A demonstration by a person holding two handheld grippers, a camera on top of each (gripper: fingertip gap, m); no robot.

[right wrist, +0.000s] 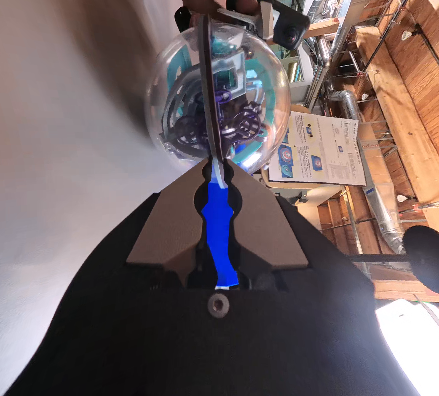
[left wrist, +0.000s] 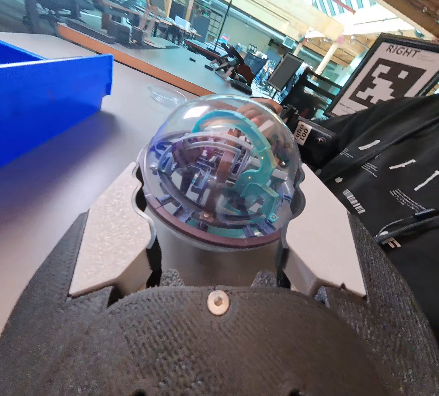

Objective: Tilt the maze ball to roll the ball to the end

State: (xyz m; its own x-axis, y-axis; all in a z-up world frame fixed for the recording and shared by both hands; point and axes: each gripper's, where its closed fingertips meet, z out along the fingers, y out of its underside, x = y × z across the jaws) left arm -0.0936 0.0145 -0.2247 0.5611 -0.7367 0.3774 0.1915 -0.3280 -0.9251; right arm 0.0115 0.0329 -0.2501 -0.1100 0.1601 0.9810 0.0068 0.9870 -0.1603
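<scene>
The maze ball (left wrist: 218, 170) is a clear sphere with teal, grey and purple tracks inside and a dark ring around its middle. My left gripper (left wrist: 219, 184) is shut on it, one grey finger (left wrist: 114, 218) on each side, and holds it above the table. A small silvery bead (left wrist: 154, 166) sits near the sphere's left inner edge. In the right wrist view my right gripper (right wrist: 217, 164) is shut on the rim of the maze ball (right wrist: 249, 99), which stands edge-on. The left gripper (right wrist: 240, 16) and a hand show at its far side.
A blue bin (left wrist: 47, 99) stands on the grey table (left wrist: 147, 68) at the left. A clear plastic dish (left wrist: 166, 94) lies behind the ball. A person's black sleeve (left wrist: 380, 170) fills the right side. A printed sheet (right wrist: 320, 151) hangs beyond the ball.
</scene>
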